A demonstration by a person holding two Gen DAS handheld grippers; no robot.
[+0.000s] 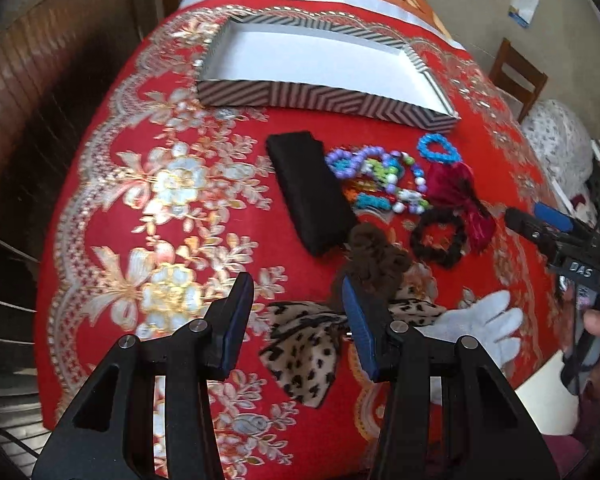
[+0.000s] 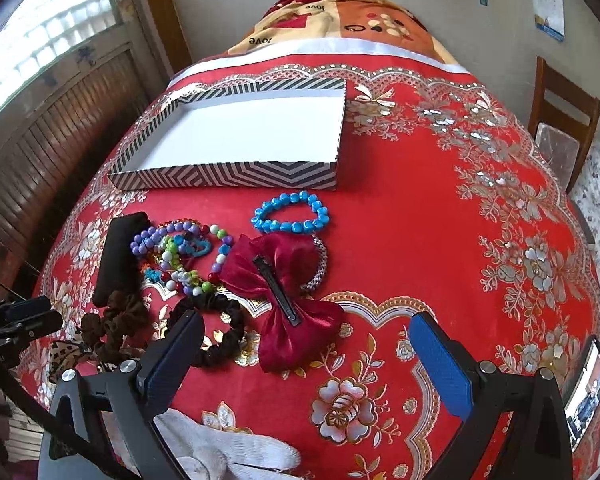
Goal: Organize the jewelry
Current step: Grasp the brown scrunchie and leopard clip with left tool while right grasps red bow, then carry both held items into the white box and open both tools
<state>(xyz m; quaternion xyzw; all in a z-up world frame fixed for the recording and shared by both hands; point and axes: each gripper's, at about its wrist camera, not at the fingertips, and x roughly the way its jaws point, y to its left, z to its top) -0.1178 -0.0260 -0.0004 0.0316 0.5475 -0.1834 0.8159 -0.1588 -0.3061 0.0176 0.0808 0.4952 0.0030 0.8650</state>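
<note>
Left tongs (image 1: 296, 300): jaws wide, nothing between the pads; hung low over the near edge of the pile, right finger (image 1: 360, 328) overlapping the brown scrunchie and the leopard bow in view, contact not clear.
Right tongs (image 2: 308, 344): jaws wide, empty; hovered over the cloth with the maroon bow between the fingers in view, not gripped.
Striped tray (image 2: 228, 178): sat at far side of the table, white floor bare, chevron walls.
Blue bead bracelet (image 2: 290, 216): lay on the cloth just in front of the tray, apart from it.
Mixed bead bracelets (image 2: 180, 256): tangled heap, purple, green, white, teal beads, between black case and maroon bow.
Black case (image 1: 310, 196): lay flat, left of the beads, touching or nearly so.
Maroon bow (image 2: 288, 292): clip side up, black clip across it, partly over a patterned bangle (image 2: 318, 268).
Black scrunchie (image 2: 220, 332): just beside the bow's lower wing.
Brown scrunchie (image 1: 374, 258): near the case's near end.
Leopard bow (image 1: 304, 344): closest to the left tongs.
White glove (image 1: 480, 328): lay flat at the near edge.
Cloth (image 2: 440, 240): red, floral, covered the table.
</note>
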